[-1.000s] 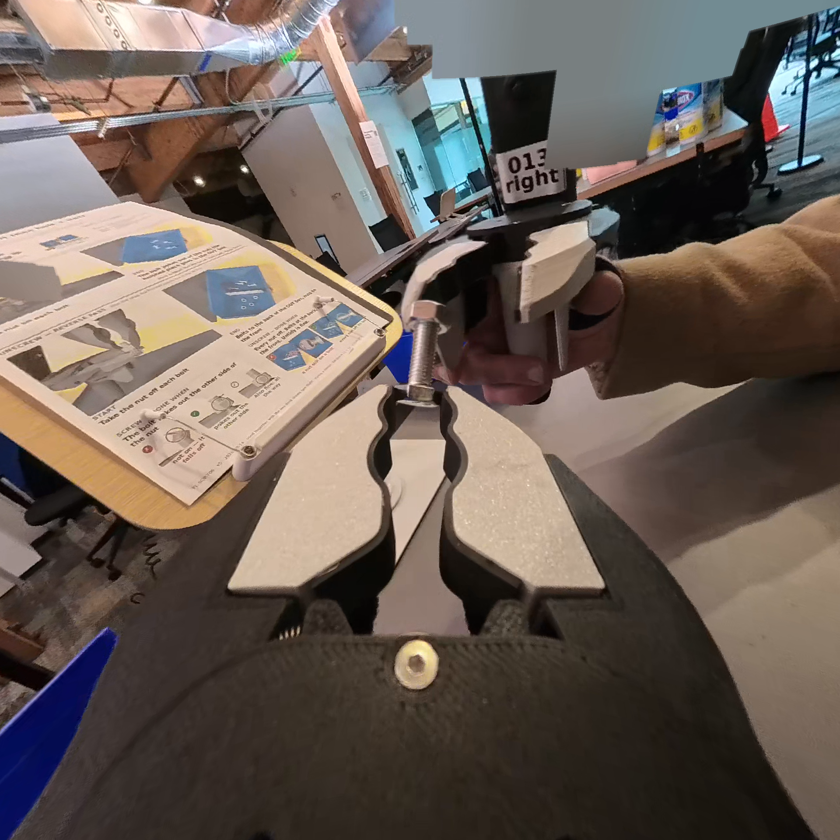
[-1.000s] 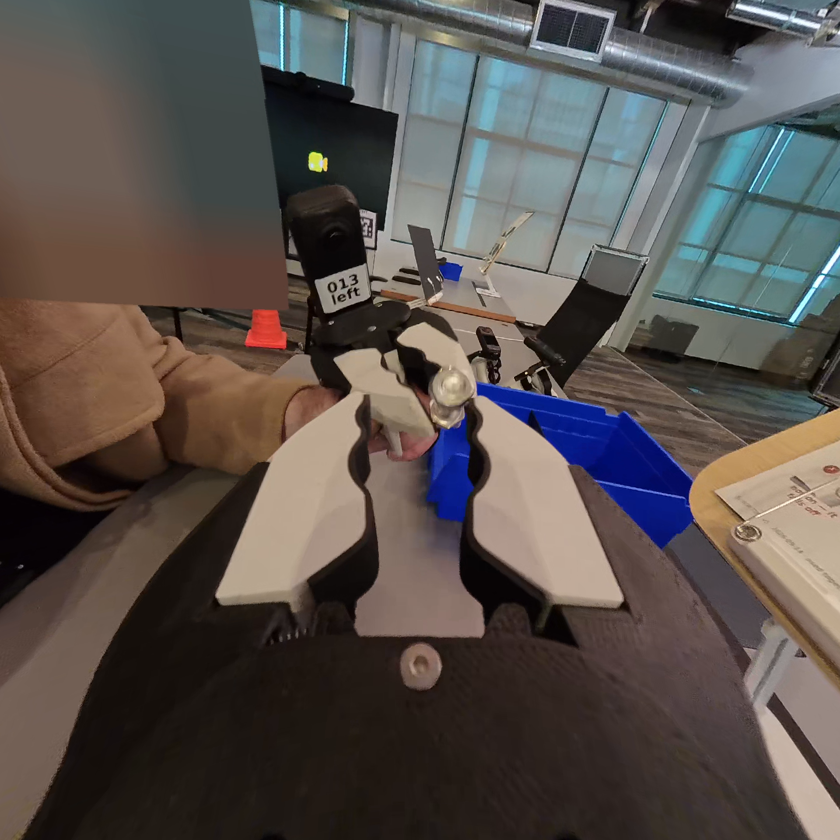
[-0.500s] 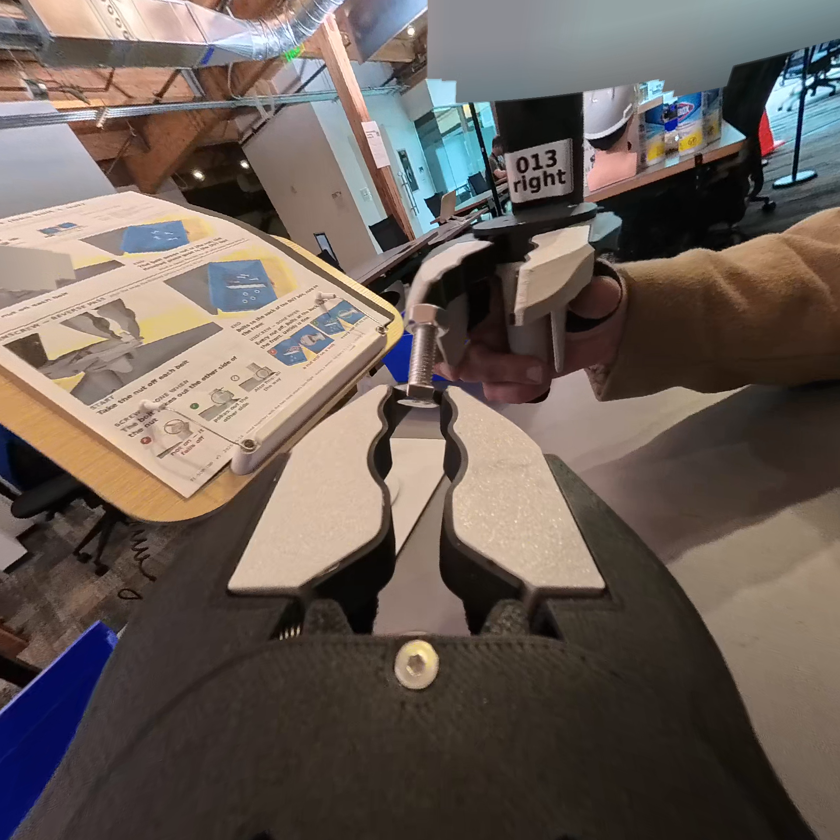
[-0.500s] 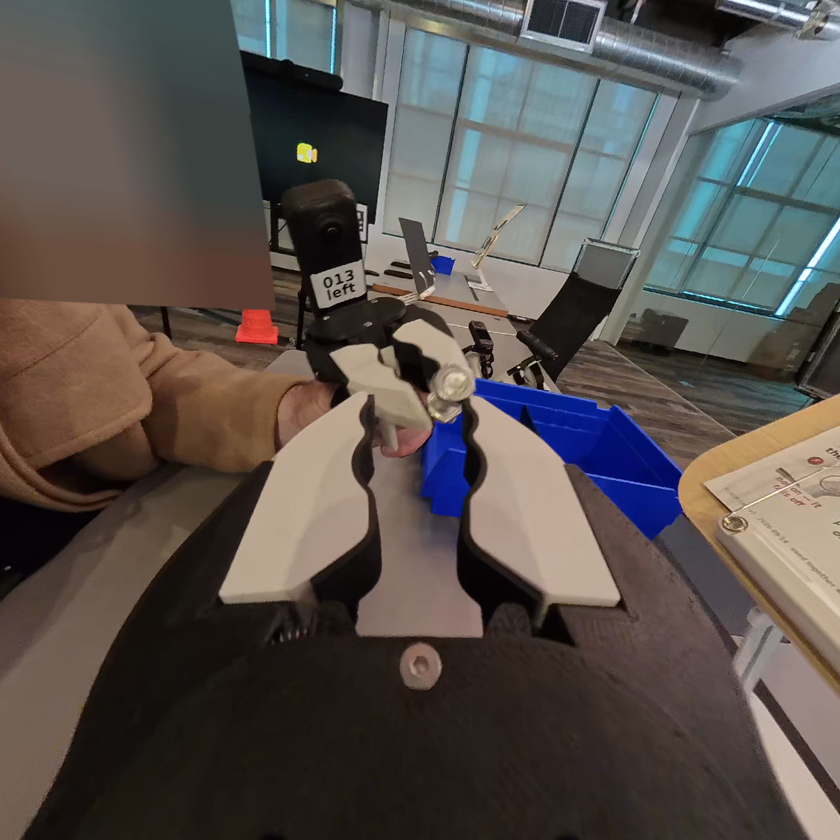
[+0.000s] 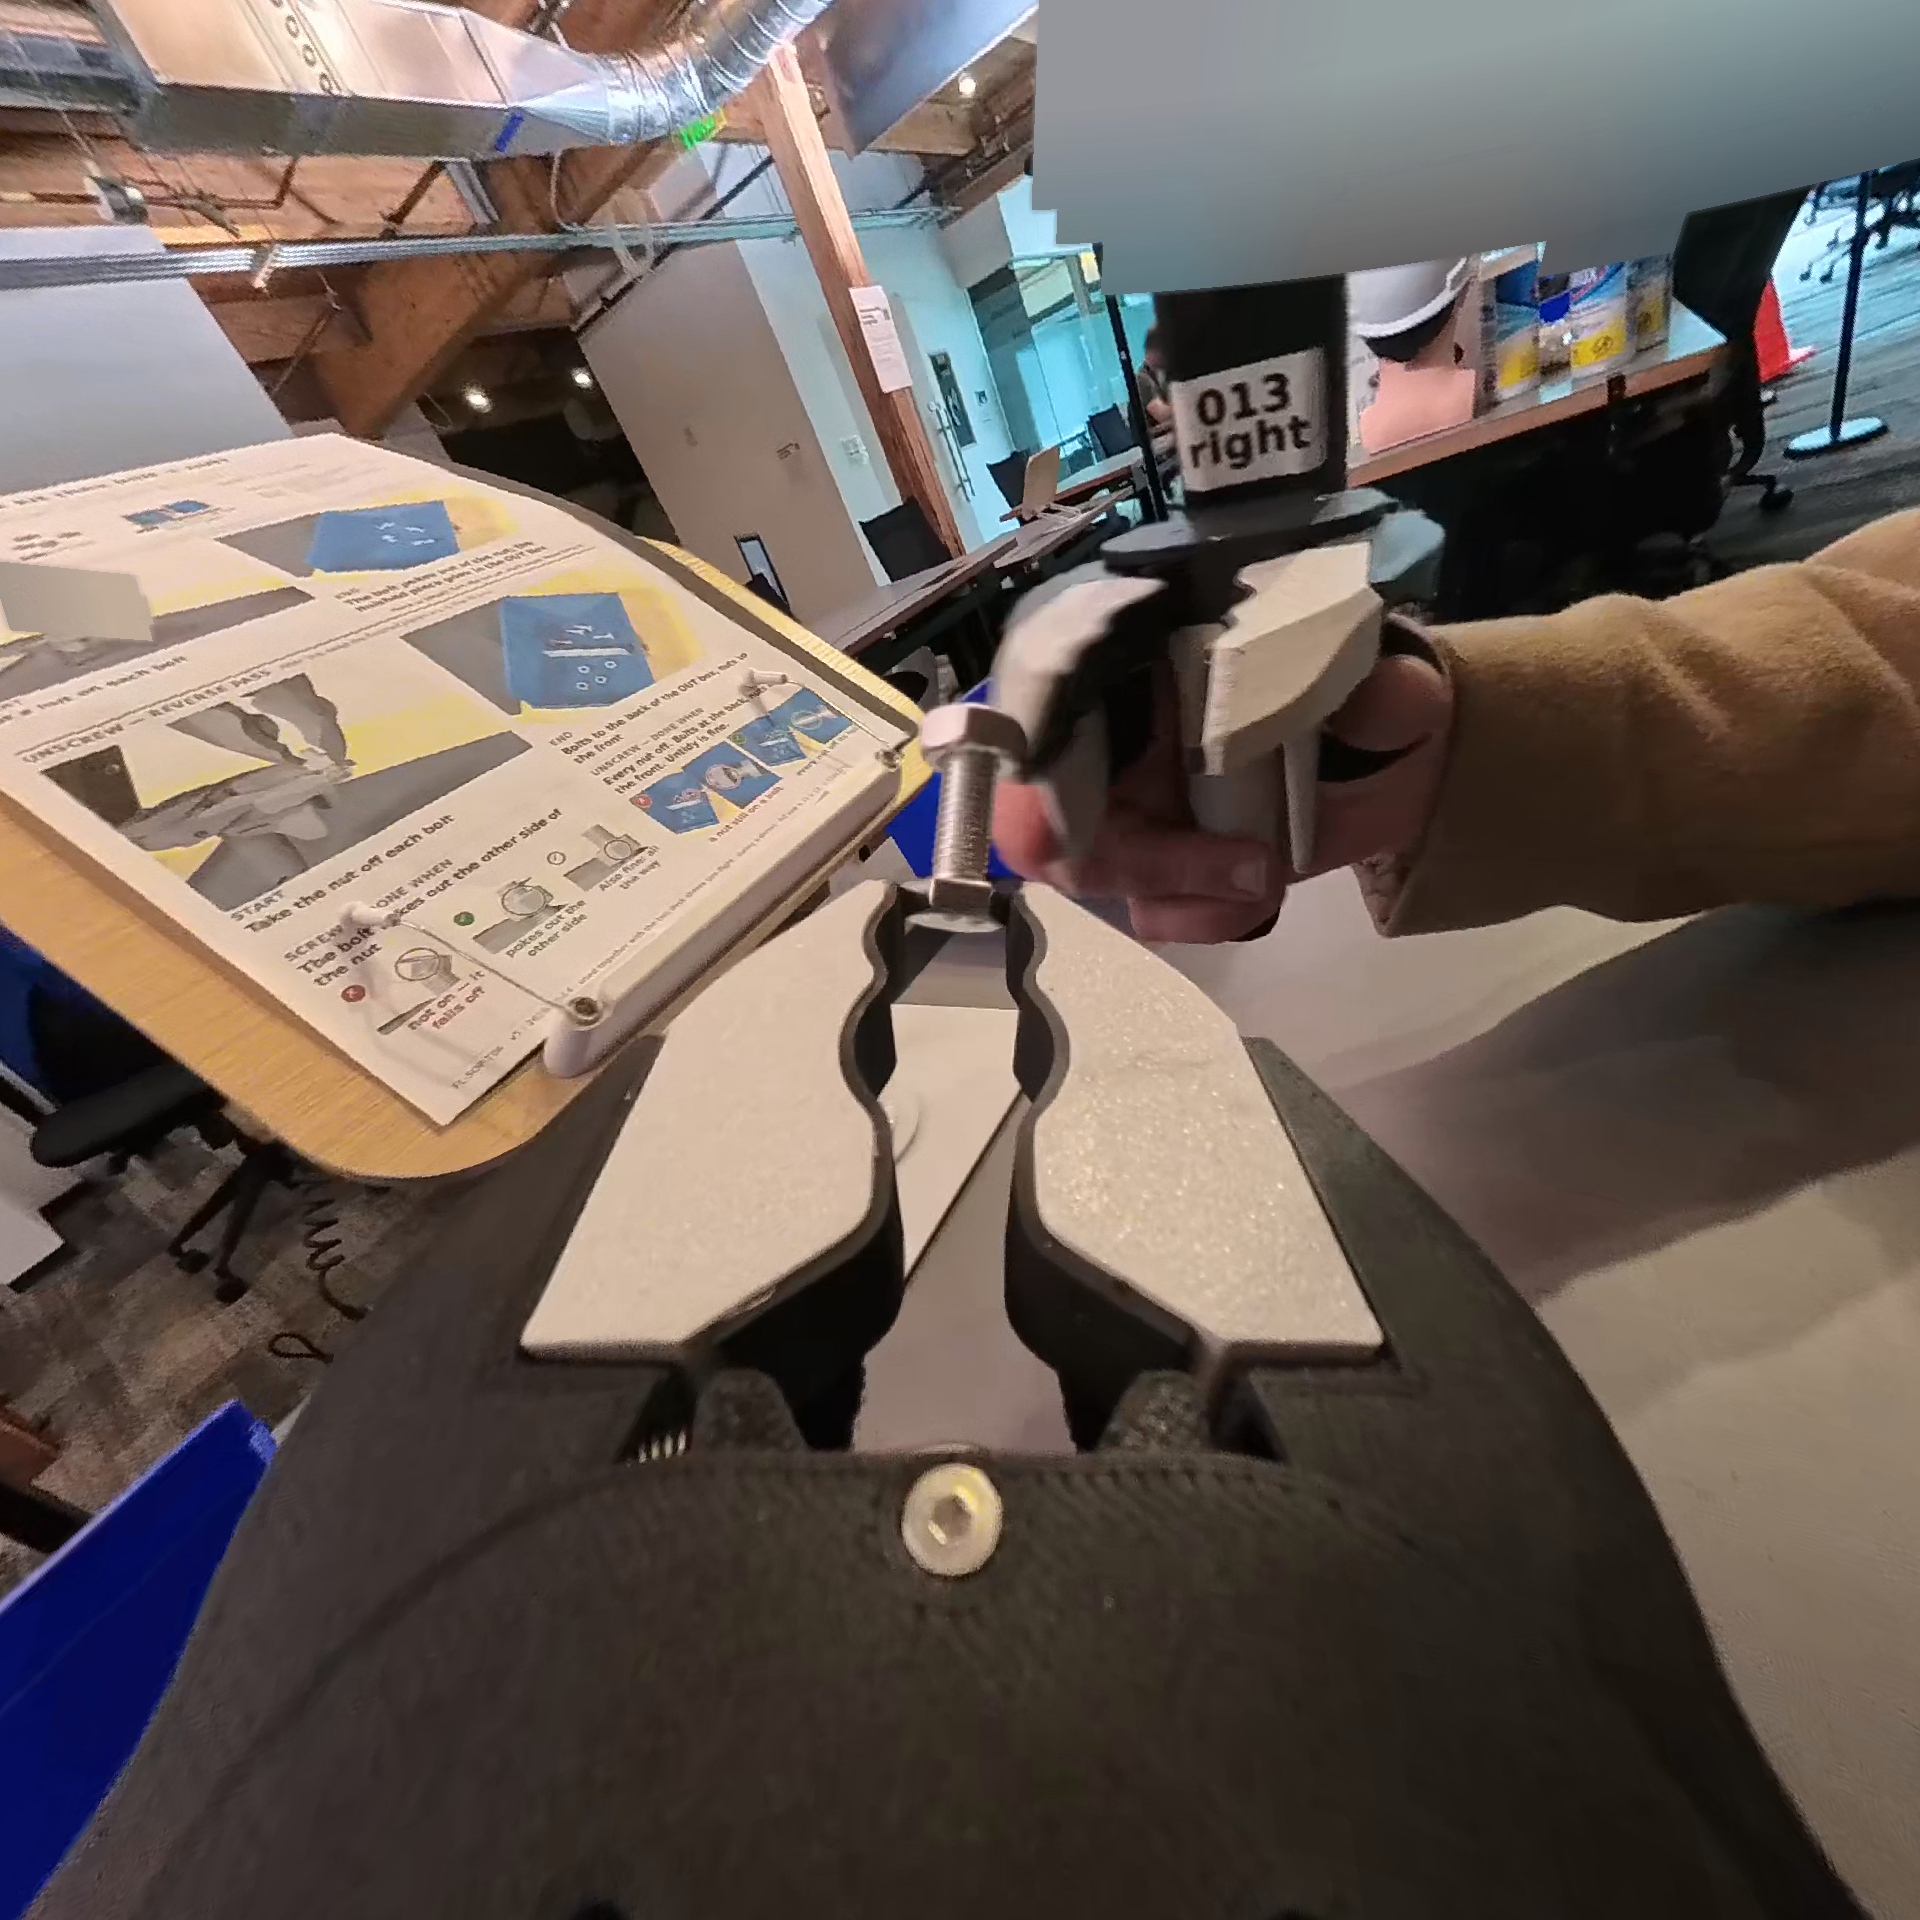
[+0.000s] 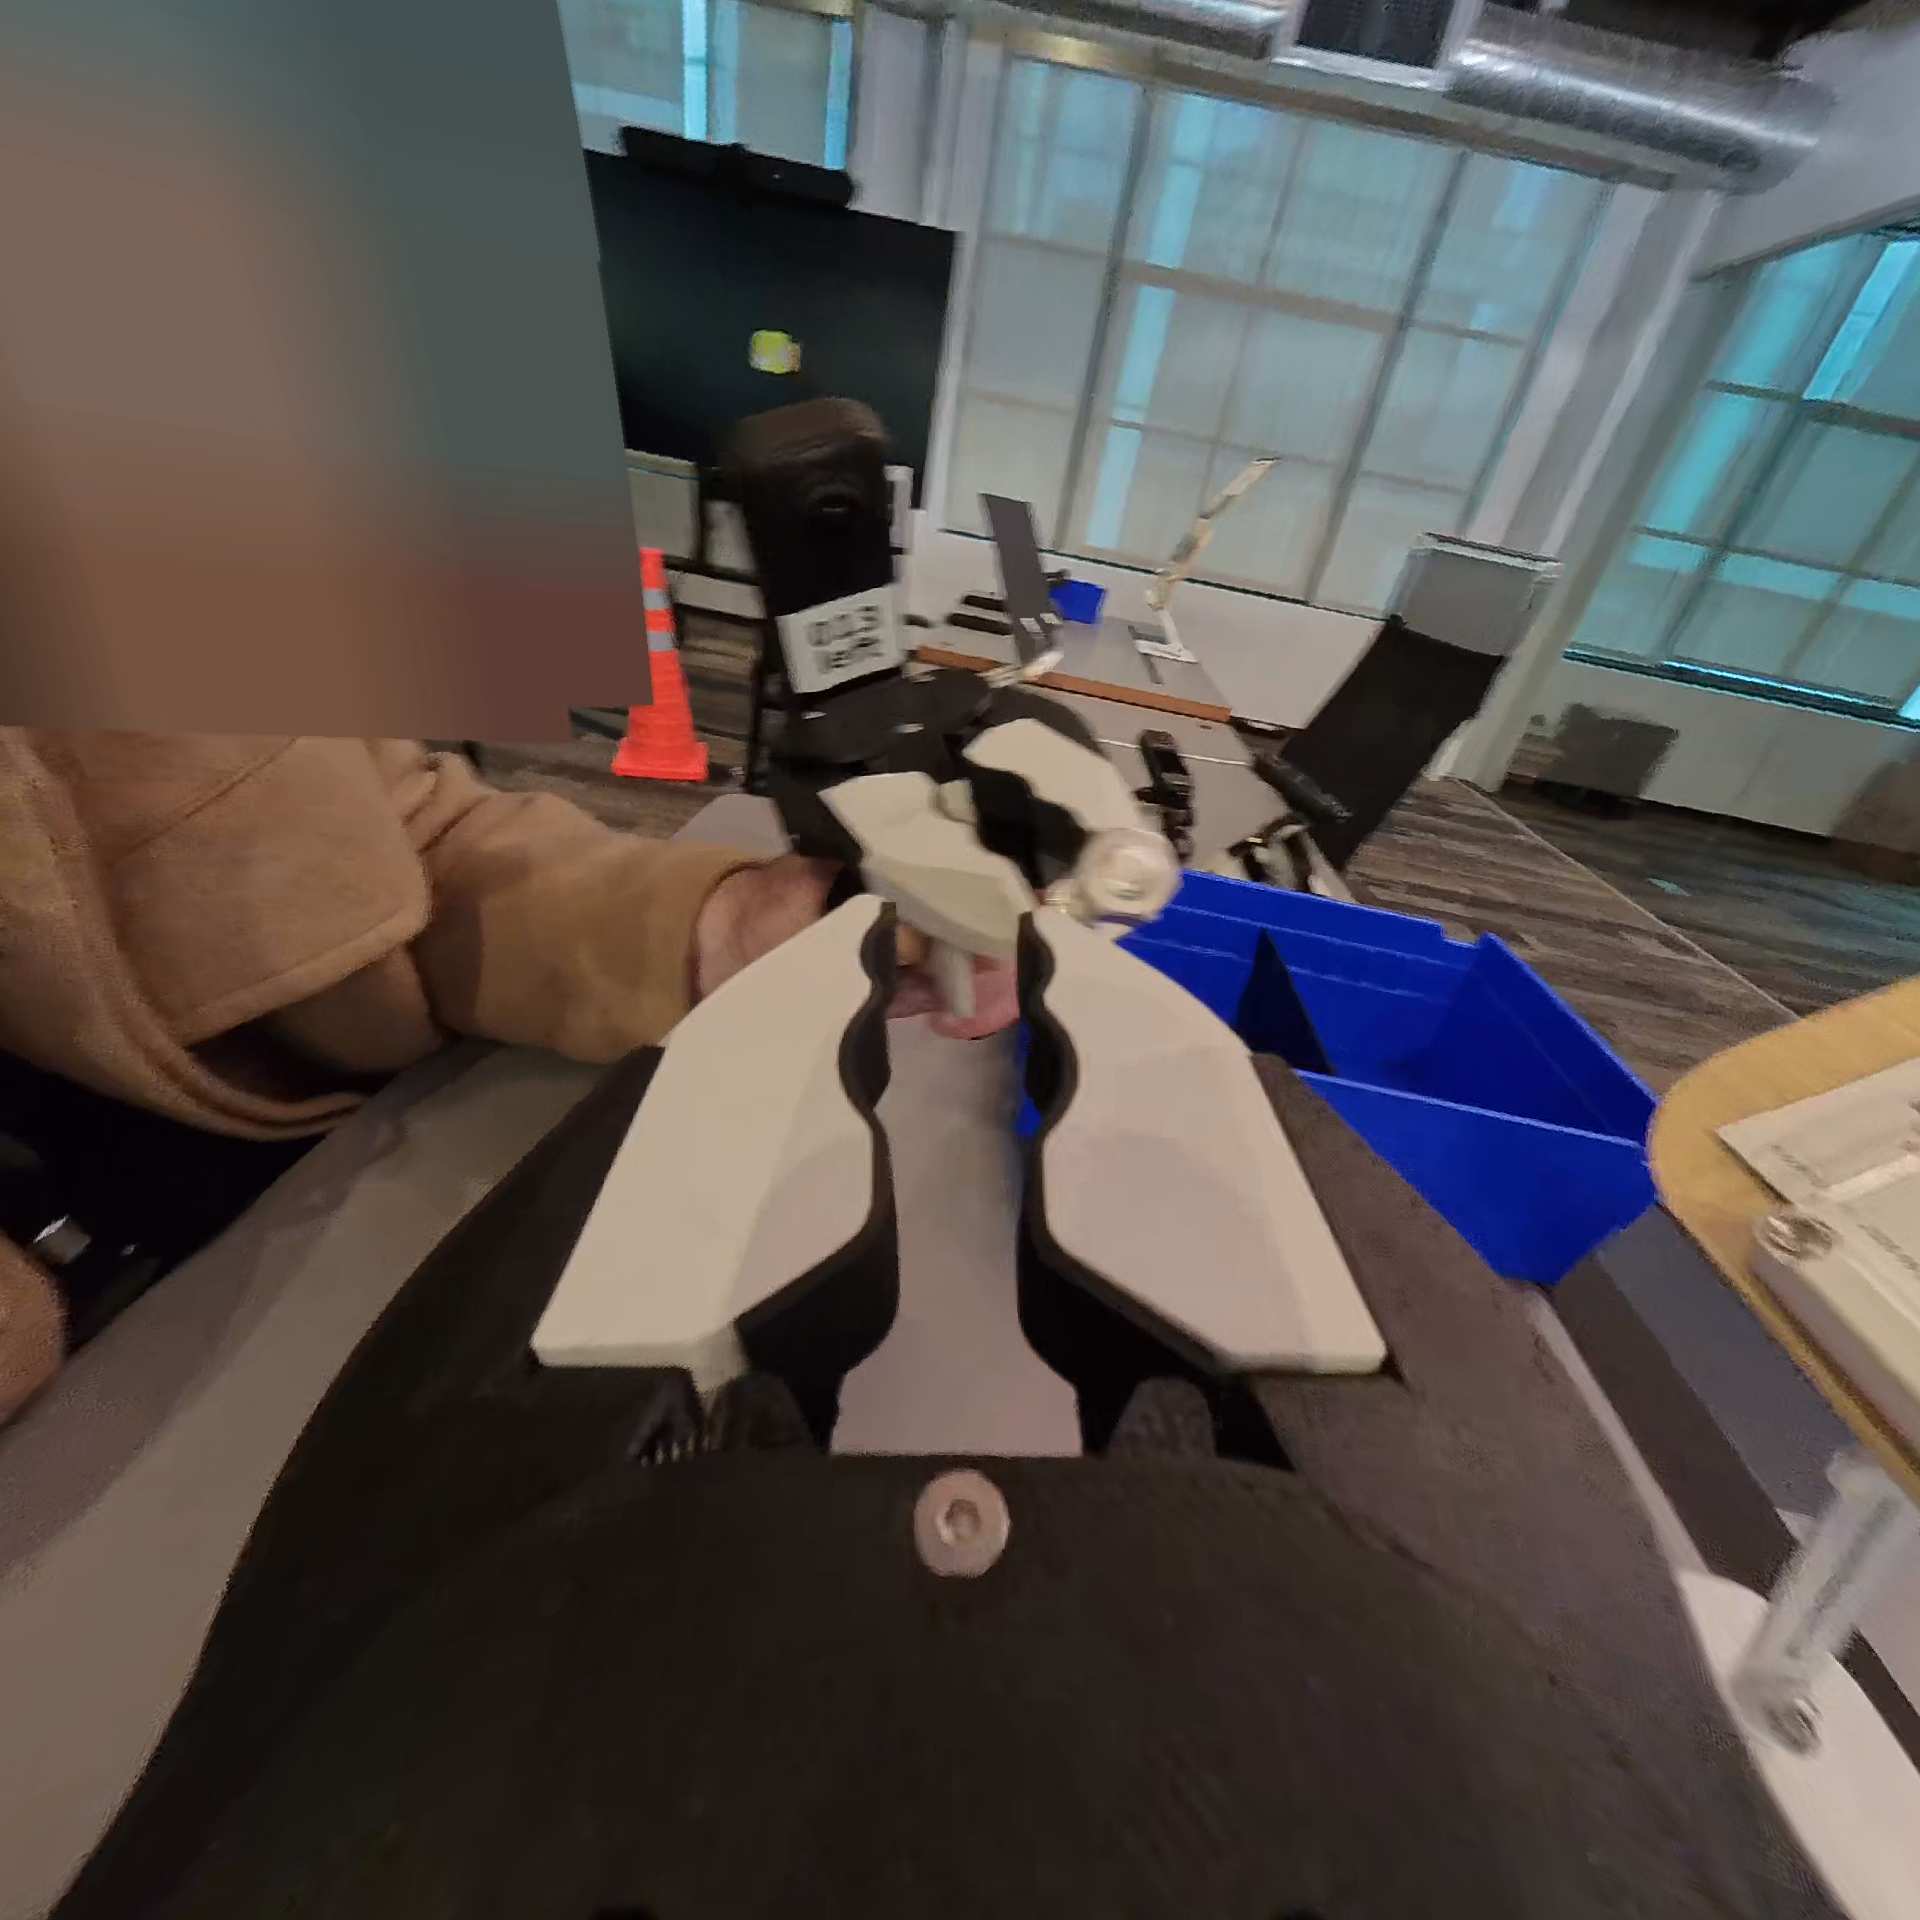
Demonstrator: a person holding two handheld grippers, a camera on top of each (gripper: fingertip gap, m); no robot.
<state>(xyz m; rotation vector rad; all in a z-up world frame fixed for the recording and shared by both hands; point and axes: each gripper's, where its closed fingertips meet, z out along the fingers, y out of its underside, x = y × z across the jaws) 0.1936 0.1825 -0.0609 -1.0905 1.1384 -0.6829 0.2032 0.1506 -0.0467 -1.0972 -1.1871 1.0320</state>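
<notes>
My left gripper is shut on the lower end of a steel bolt, where a nut seems to sit. The bolt stands upright with its hex head on top. The right gripper hangs just right of the bolt head, with the head outside its jaws. In the right wrist view my right gripper has a narrow gap between its fingers and nothing in it. The bolt head shows to the right of its right fingertip, held by the left gripper. Each gripper is held by a hand in a tan sleeve.
A wooden board with a clipped picture sheet stands left of the bolt; its edge shows in the right wrist view. A blue divided bin sits behind the grippers on the grey table. An orange cone stands far back. The grippers are tip to tip, or close to it.
The right gripper has come off the bolt head and moved sideways away from it, with its jaws narrowed. The left gripper still holds the bolt upright.
</notes>
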